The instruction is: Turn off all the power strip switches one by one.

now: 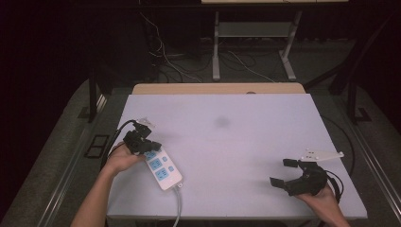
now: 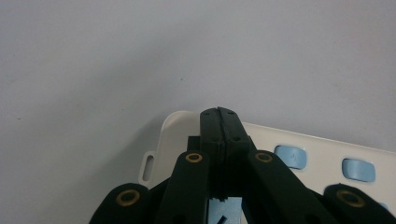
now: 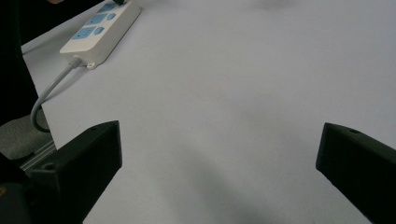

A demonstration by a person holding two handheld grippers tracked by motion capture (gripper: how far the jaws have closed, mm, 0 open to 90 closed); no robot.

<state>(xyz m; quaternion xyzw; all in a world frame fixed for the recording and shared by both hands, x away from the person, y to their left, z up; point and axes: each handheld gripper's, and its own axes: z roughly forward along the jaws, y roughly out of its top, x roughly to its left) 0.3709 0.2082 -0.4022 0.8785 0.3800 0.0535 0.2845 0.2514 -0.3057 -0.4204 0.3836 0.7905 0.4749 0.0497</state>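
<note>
The left gripper [image 2: 219, 112] has its two black jaws pressed flat together, nothing caught between them, and their joined tip rests over the far end of the white power strip [image 1: 162, 169], beside the small mounting tab at that end (whether the tip actually presses on the casing cannot be told). In the high view that gripper [image 1: 144, 144] sits at the strip's upper end, the left hand [image 1: 122, 158] wrapped around its body just beside the strip, the forearm running down and away from the strip toward the table's near edge. The strip lies slanted on the pale table [image 1: 236, 123] with its blue sockets up, and its grey cable [image 1: 178, 208] leaves the near end and drops over the table edge. Well apart from the strip, on the opposite side of the table, the right gripper [image 1: 283, 172] holds its jaws spread wide and empty, pointing back toward the strip, low over the surface, with the right hand [image 1: 324, 198] gripping it from behind.
</note>
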